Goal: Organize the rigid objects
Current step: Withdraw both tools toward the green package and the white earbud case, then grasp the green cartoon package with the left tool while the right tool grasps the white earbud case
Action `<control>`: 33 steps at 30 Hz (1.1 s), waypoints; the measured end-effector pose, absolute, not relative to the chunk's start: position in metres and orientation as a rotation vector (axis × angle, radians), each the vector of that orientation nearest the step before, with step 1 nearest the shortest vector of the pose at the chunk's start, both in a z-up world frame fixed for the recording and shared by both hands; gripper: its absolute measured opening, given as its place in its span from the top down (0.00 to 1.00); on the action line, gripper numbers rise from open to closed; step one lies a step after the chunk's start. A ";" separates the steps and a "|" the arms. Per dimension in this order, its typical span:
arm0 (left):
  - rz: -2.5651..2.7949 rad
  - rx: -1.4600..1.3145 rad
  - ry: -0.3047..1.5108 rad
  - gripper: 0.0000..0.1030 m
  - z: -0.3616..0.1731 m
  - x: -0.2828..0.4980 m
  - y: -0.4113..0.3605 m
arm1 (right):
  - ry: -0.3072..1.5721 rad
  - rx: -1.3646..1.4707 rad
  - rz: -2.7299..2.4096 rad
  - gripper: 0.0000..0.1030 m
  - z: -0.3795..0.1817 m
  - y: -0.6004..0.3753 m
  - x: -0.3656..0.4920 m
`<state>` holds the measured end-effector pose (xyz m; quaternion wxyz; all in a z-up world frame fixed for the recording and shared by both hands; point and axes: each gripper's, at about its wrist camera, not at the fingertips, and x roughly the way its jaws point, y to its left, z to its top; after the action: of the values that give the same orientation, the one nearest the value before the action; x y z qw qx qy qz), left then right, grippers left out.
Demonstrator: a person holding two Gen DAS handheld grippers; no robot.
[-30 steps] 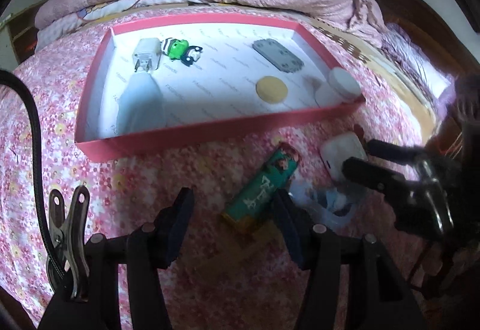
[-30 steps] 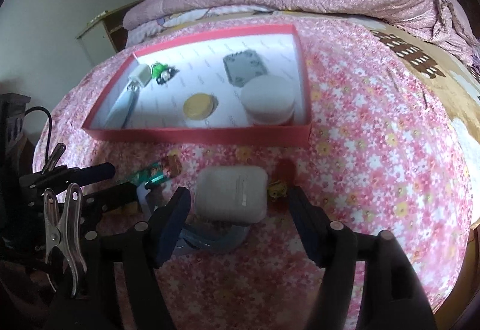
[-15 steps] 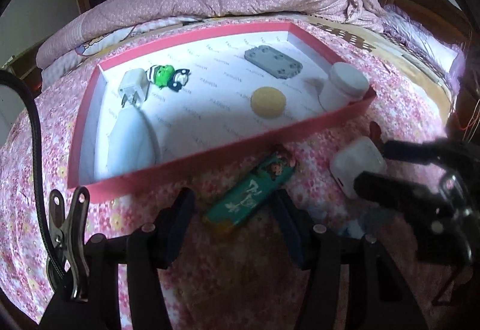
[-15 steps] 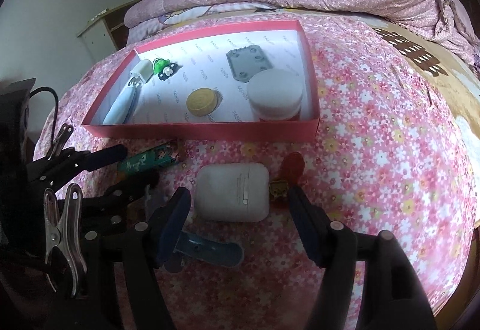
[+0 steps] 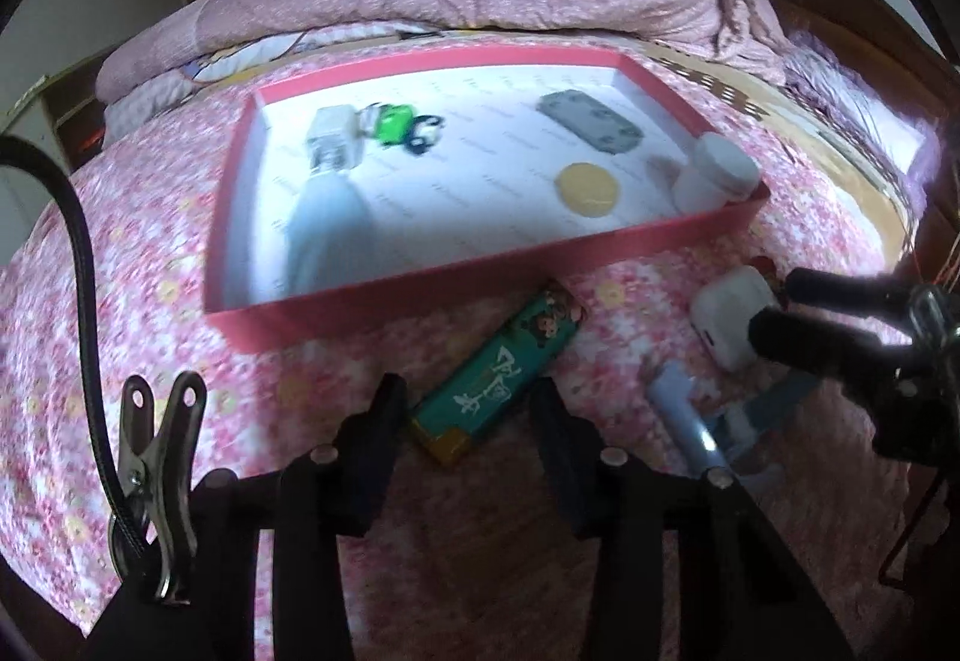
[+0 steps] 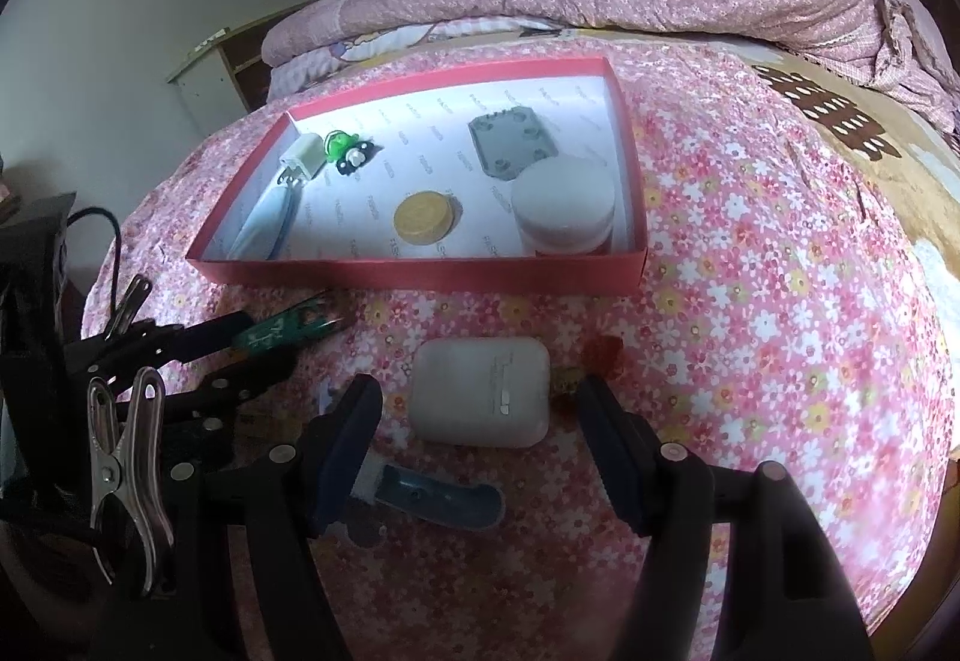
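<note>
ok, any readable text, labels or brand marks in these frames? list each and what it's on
Red box white lining: a repeated printed word, too small to read.
Green lighter: white brush-style characters, too blurred to read.
White earbud case: faint marks, unreadable.
Nothing here can be quoted with confidence.

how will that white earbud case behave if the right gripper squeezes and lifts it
The white case looks like hard, smooth plastic, so it is probably stiff but may slip between the pads. It lies flat on the soft bedspread, so it is unlikely to roll. The right gripper is open around it.
</note>
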<state>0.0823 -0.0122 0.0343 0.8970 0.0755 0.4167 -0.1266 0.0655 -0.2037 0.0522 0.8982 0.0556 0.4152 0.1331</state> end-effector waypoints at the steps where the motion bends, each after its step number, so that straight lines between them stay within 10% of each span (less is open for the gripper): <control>1: -0.249 0.157 0.865 0.55 0.034 0.082 -0.009 | 0.860 0.115 0.278 0.33 0.052 -0.203 0.066; 33: -0.205 -0.182 0.885 0.15 0.041 0.087 0.029 | 0.861 -0.023 0.258 0.37 0.031 -0.180 0.076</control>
<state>0.0866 0.0294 0.0412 0.8945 -0.0876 0.4271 -0.0987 0.0765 -0.1801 0.0314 0.9007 -0.0109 0.4162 0.1245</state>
